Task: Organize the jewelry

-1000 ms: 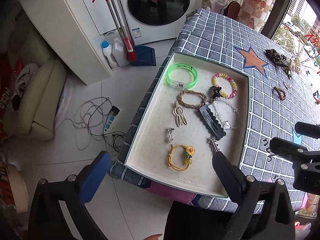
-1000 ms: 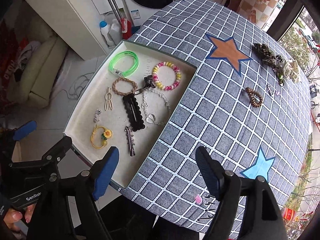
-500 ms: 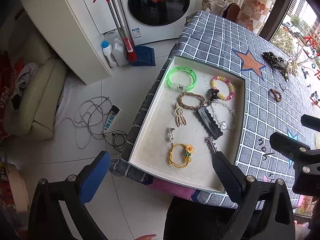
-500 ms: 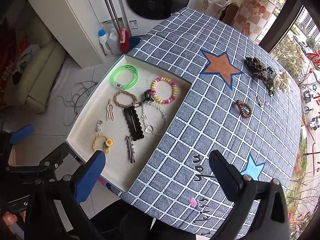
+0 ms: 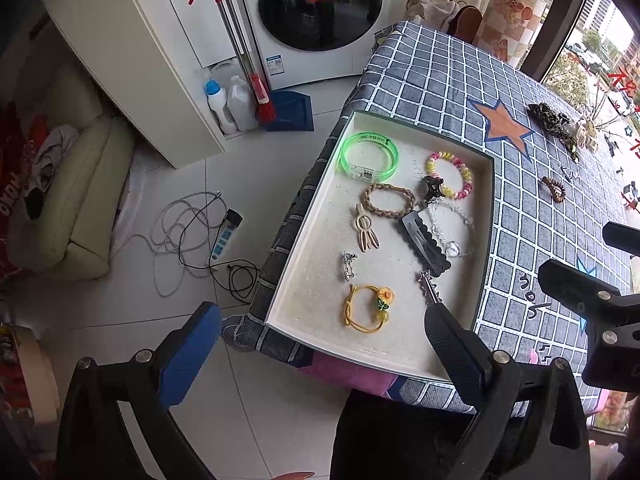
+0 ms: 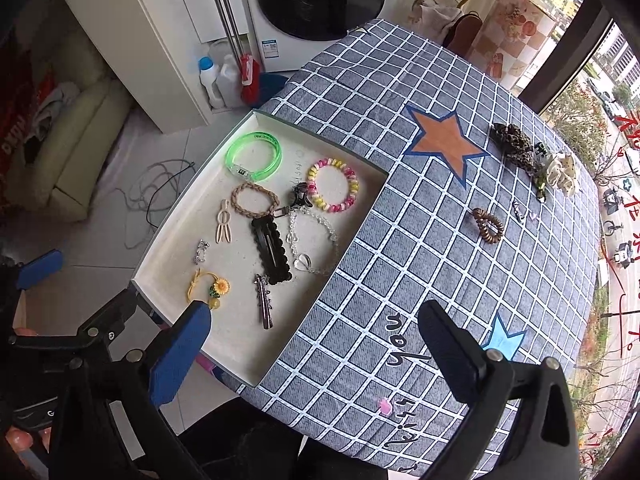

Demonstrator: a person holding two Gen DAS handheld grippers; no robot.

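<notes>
A: What writing can you read?
B: On the checked tablecloth (image 6: 400,128), handwriting that looks like "you" (image 6: 402,336), seen upside down. The green bangle (image 6: 253,156) carries print too small to read.
A: Where's the jewelry?
B: Mostly inside the tray (image 6: 264,376): the bangle, a pink-yellow bracelet (image 6: 333,184), a black scalloped clip (image 6: 271,250). A brown coil tie (image 6: 488,225) lies apart on the cloth.
A: The claws?
B: The right gripper (image 6: 316,356) and left gripper (image 5: 320,344) both gape wide, holding nothing.
</notes>
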